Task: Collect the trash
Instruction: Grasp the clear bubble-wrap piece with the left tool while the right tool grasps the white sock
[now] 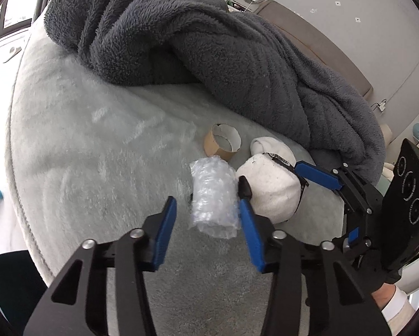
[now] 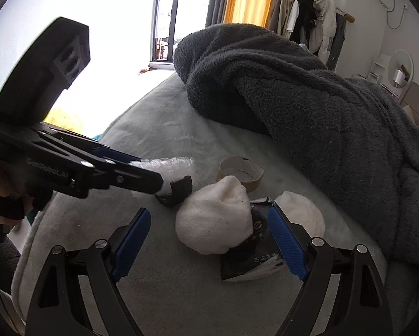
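Observation:
A crumpled wad of clear bubble wrap [image 1: 213, 196] lies on the pale grey bed cover [image 1: 97, 145]. My left gripper [image 1: 208, 193] straddles it. The right pad touches the wad's edge and a narrow gap shows at the left pad. A cardboard tape core [image 1: 223, 142] lies just beyond it. My right gripper [image 2: 209, 211] stands open around a white balled sock [image 2: 215, 221]. Its right finger rests beside a black tissue packet [image 2: 251, 254]. A second white bundle [image 2: 302, 210] lies behind that finger.
A dark grey fleece blanket [image 1: 209, 42] is heaped across the back of the bed and down its right side. The bed's rounded edge [image 1: 21, 196] drops off at the left. A hand [image 2: 2, 176] holds the left gripper's handle.

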Motion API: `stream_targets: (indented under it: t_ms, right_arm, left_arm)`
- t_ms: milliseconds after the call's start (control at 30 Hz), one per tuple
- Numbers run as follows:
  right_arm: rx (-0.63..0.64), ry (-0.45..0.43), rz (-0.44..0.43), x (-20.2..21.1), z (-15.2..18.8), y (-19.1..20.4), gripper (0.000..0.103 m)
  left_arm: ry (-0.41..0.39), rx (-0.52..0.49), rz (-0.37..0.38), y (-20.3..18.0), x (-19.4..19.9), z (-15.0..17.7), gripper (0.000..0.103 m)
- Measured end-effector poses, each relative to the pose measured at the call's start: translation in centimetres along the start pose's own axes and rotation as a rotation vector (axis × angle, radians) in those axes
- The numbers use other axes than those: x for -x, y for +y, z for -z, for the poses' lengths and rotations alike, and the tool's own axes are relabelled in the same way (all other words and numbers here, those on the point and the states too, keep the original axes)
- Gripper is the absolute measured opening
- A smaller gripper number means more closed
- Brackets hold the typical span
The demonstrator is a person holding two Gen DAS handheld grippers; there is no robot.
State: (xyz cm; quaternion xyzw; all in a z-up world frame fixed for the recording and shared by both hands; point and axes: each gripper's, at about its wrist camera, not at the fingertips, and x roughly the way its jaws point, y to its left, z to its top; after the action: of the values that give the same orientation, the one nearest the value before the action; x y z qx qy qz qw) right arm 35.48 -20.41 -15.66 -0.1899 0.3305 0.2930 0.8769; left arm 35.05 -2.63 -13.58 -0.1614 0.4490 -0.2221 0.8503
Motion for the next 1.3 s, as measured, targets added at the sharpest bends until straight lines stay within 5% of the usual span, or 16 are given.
stream_targets:
  t_ms: [67, 300, 767, 933, 1300]
  right_arm:
    - [-0.002, 0.005, 0.002, -0.3, -0.1, 0.0, 0.087]
    - [0.015, 0.036, 0.046, -1.1, -0.3, 0.6, 0.086]
    - [0.037, 0.08, 0.137, -1.7, -0.4, 1.0, 0.065]
    - [0.057, 0.109, 0.167, -1.9, -0.7, 2.0, 0.05]
    - [-0.05, 0.066, 0.221, 0.3, -0.6, 1.8, 0.044]
  left_arm:
    - [-0.007, 0.0, 0.008, 0.0, 0.0, 0.0, 0.036]
    - [-0.066, -0.013, 0.027, 0.2, 2.0, -0.3, 0.035]
    - [-0.14, -0.022, -0.013, 0.7, 5.7, -0.1, 0.035]
    - [-0.164, -0.037, -0.034, 0.4, 6.8, 0.3, 0.035]
    - [-0.184, -0.058, -0.066, 0.0, 8.9, 1.7, 0.035]
